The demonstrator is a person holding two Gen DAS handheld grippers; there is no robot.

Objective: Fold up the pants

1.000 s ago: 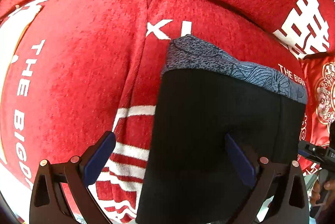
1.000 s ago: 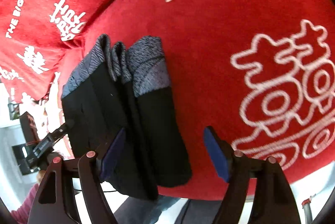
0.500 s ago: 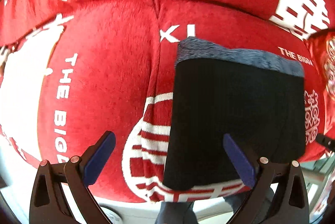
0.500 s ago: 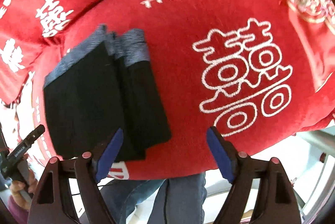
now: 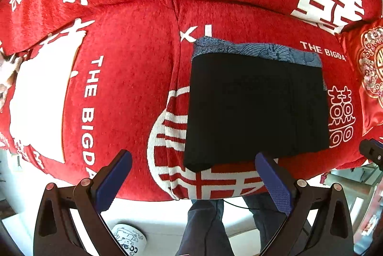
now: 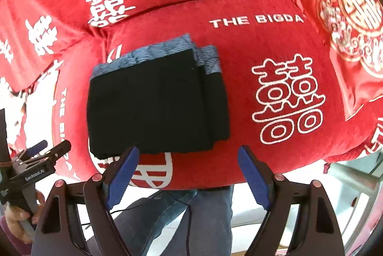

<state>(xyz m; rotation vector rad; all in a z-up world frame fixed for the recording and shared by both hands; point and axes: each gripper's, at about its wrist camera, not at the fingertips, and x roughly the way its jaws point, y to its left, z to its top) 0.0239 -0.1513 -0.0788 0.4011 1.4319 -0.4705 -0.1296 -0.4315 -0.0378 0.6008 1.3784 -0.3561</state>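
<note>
While both tongs hang free above the sofa edge, I judge the folding almost done. The pants (image 5: 256, 107) lie as a compact black rectangle on the red sofa (image 5: 124, 79), the blue-grey waistband (image 5: 256, 50) on the far side, the near edge close to the front of the seat cushion. My left gripper (image 5: 194, 181) is spread wide and holds nothing; my right gripper (image 6: 189, 174) is also wide apart and holds nothing, its left finger just in front of the near edge of the pants (image 6: 155, 107).

From the right view I see the layers on the right side stepped, not flush, and the waistband (image 6: 155, 52) shows in two offset strips. To finish well, I would press the stack flat with a finger and push the right layers in line, without pinching, because a pinch on such soft cloth may lift one layer and open the fold. The cushion is soft, so I would push gently.

Writing I can read: "THE BIGDA" on the sofa cover in several places, the double-happiness characters in white, "WEDDING" at the top right of the left view, and "GenRobot.AI" on the left tool as seen in the right view. A cup (image 5: 129, 241) on the floor has print I cannot read fully.
</note>
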